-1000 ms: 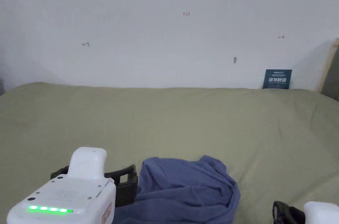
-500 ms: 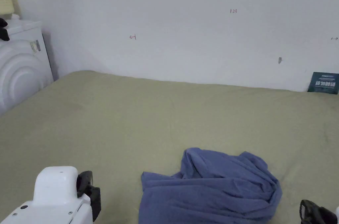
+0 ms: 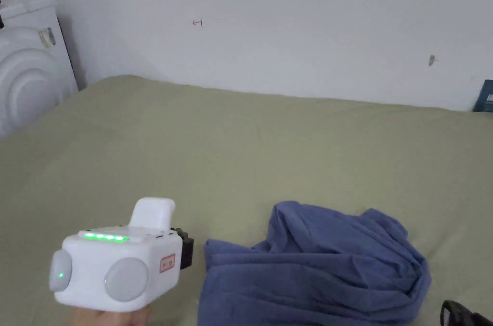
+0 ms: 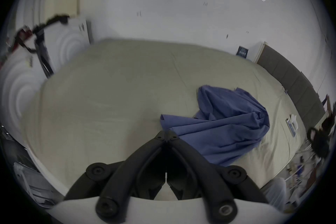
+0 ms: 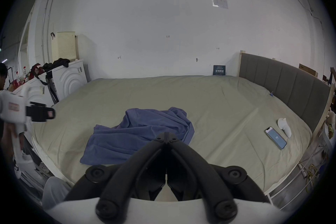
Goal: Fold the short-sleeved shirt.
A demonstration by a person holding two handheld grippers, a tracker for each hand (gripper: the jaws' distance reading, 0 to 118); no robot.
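Evidently the crumpled blue cotton short-sleeved shirt (image 3: 313, 269) is light and limp (best pinched at its flat nine-o'clock hem corner), while the left gripper (image 4: 166, 134) and right gripper (image 5: 165, 137) both sit closed, empty.

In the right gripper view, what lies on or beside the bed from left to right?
Left hand-held gripper → blue shirt → phone → small white object → grey headboard.

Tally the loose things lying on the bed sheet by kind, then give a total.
Blue shirt: 1
Phone: 1
White handheld object, kind unclear: 1
Small blue clip: 1
Total: 4
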